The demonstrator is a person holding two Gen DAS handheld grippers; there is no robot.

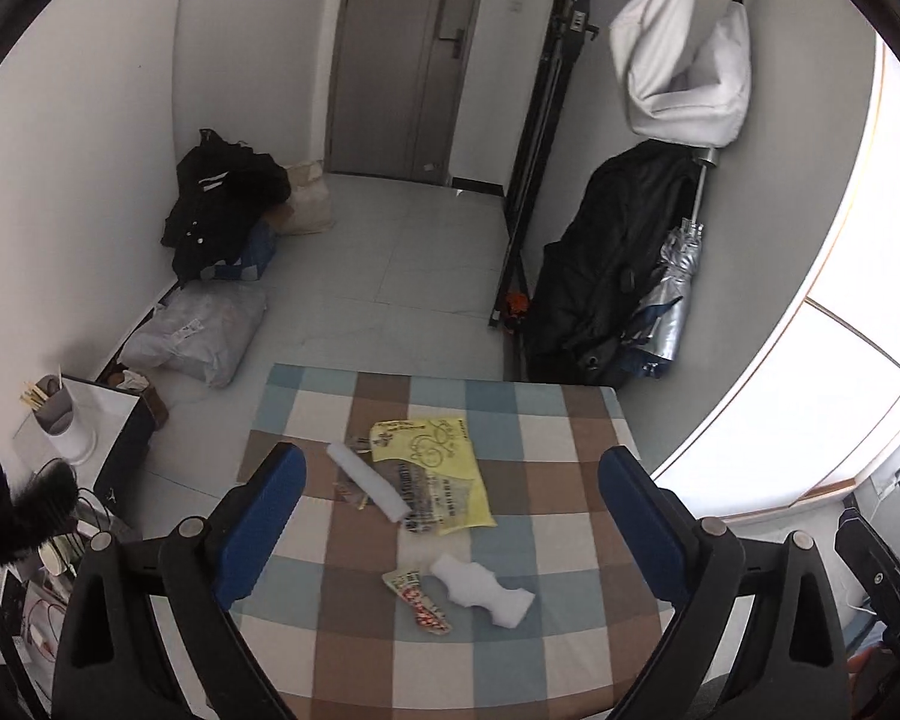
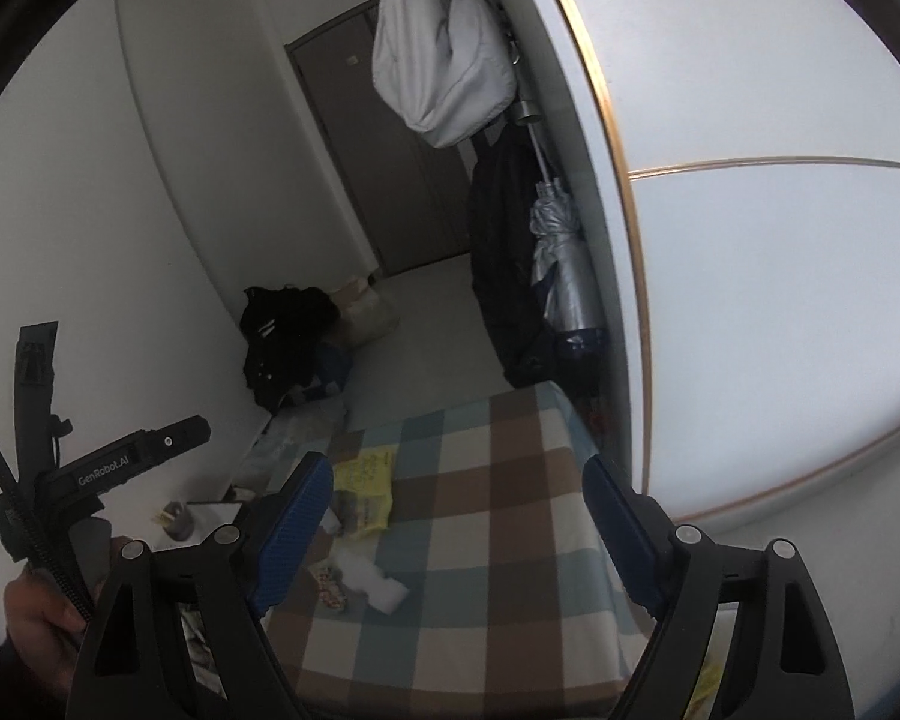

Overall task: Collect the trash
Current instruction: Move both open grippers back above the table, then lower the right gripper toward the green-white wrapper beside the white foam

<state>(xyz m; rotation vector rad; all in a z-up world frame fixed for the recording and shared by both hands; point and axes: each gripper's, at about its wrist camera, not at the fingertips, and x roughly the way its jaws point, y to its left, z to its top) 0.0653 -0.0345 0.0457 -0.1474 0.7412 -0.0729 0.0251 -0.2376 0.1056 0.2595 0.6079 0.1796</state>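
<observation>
Left wrist view, left tongs point(image 1: 450, 486) spread, above yellow wrapper point(image 1: 435, 468)

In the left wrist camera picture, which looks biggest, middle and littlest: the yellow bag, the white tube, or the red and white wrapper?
1. yellow bag, biggest, though the tube covers part of it.
2. white tube.
3. red and white wrapper, which looks littlest. It is close to the tube in size and lies nearer the camera, so those two are unsure.

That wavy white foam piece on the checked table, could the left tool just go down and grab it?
Probably yes. The left tool is open above the table, and the foam piece lies uncovered between its fingers in the view. Only a red printed wrapper lies beside it, which might get pinched too.
</observation>
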